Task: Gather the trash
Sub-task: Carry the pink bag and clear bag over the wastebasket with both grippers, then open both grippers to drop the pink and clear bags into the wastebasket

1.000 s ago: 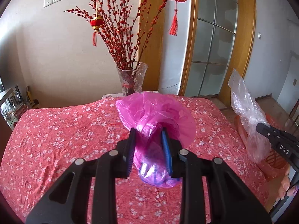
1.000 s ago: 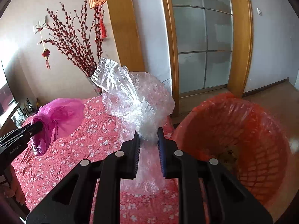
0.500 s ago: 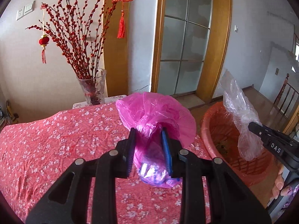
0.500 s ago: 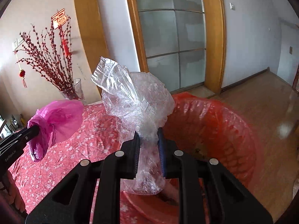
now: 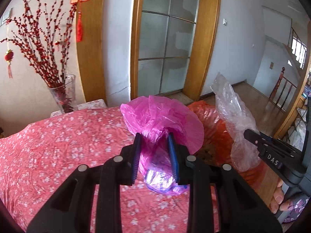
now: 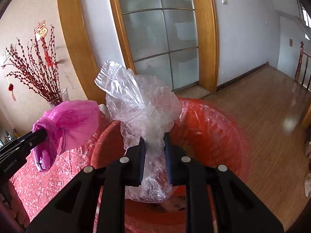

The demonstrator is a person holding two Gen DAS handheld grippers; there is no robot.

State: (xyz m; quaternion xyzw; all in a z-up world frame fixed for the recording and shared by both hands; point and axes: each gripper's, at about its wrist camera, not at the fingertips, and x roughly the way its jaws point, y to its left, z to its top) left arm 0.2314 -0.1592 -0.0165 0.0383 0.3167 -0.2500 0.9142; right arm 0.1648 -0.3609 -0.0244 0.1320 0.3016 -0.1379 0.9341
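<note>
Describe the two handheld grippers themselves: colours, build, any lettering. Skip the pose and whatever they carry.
Both are matte black plastic linkages with round silver pivot pins and ridged blue pads inside the fingers. The left gripper shows white "GenRobot.AI" lettering on its side in the right wrist view. The right gripper carries white "DAS" letters in the left wrist view. No cables show. A purple patterned sleeve sits below it.

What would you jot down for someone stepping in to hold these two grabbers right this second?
Left gripper: shut on the pink bag, held above the flowered tablecloth, just short of the red bin.
Right gripper: shut on the clear bag, held over the bin's open mouth.
Done: both bags are picked up and brought to the bin.
Left: let go of the clear bag so it likely drops in, bring the pink bag over the bin, release that too.
</note>
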